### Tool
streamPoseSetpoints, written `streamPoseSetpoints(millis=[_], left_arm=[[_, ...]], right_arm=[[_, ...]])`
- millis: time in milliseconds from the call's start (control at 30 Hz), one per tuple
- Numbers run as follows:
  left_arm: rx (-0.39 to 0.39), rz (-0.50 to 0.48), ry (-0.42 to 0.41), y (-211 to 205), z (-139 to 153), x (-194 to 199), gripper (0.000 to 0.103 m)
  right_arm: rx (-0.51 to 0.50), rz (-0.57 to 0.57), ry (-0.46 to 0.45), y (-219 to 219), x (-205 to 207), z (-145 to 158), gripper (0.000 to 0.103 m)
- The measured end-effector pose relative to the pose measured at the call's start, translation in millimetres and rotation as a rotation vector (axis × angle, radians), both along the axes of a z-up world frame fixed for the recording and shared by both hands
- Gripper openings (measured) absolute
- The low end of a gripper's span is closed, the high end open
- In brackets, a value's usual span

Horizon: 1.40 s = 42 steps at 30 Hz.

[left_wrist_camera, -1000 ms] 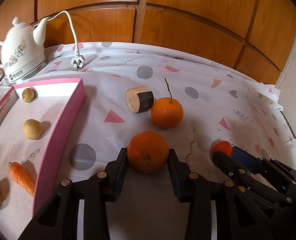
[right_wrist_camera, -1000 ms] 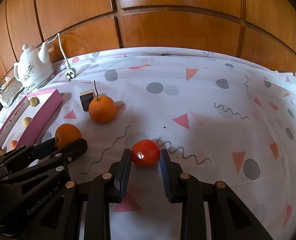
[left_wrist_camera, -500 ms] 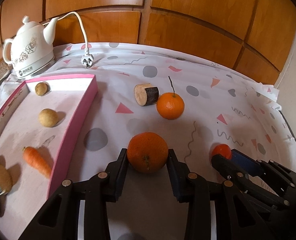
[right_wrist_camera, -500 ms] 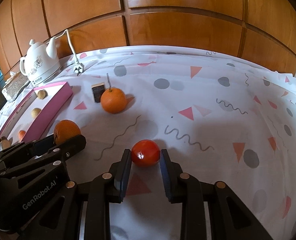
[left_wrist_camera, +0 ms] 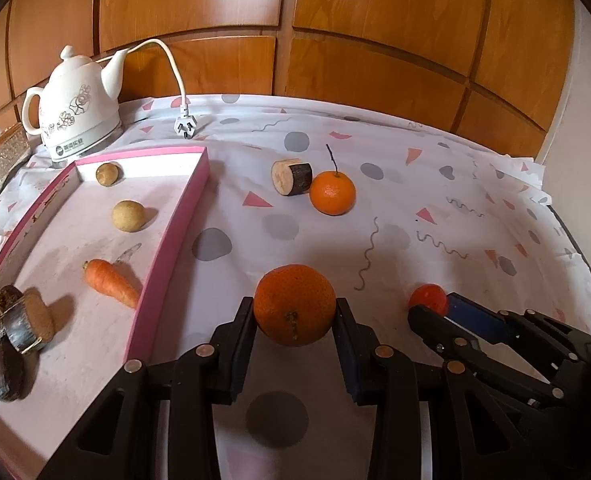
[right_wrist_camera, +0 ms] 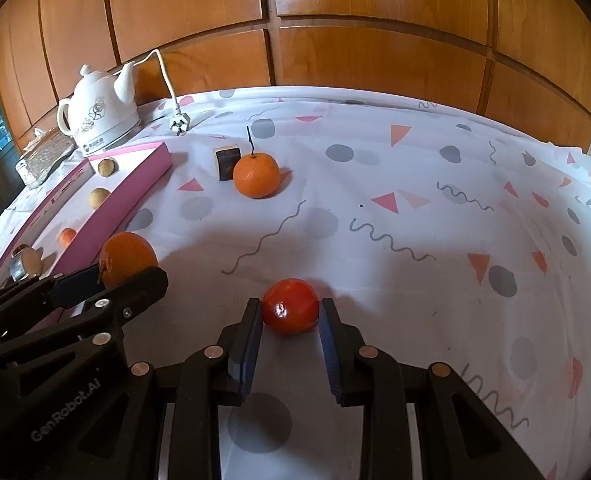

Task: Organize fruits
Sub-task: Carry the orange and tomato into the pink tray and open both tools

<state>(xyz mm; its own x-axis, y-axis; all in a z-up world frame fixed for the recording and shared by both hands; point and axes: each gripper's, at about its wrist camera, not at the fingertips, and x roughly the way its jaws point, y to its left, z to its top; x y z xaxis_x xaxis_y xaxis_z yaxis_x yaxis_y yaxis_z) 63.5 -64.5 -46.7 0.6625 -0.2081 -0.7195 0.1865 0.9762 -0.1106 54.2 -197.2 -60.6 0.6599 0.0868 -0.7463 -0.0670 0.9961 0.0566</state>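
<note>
My left gripper is shut on a large orange and holds it above the patterned tablecloth, next to the pink tray. My right gripper is shut on a red tomato, also lifted over the cloth. In the right wrist view the left gripper shows at lower left with the orange. In the left wrist view the right gripper shows at right with the tomato. A second orange with a stem sits on the cloth further back.
The pink tray holds two round potatoes, a carrot and dark brown pieces. A cut log piece lies beside the stemmed orange. A white kettle with cord and plug stands back left. Wood panelling lies behind.
Both grippers have risen and pulled back with their fruits held. The table looks further away and more of the tray has come into view on the left.
</note>
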Motion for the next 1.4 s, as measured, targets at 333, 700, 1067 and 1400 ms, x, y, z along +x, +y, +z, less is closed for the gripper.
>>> streamPoseSetpoints(millis=[333,700,1067,1400], left_arm=[[-0.026,-0.017,-0.024,4,16,-19,0.038],[-0.086,0.009,-0.04,32,40,-31,0.038],[-0.073,0.155,-0.081,89,59,-31,0.038],[-0.062,0.265,-0.086,137,60,-25,0.039]], right_arm=[[0.032,0.003,0.011,1,-12,3,0.029],[0.072,0.046,0.016,17,-17,11,0.029],[0.094,0.179,-0.047,58,-21,44,0.029],[0.099,0.363,-0.033,114,-17,57,0.029]])
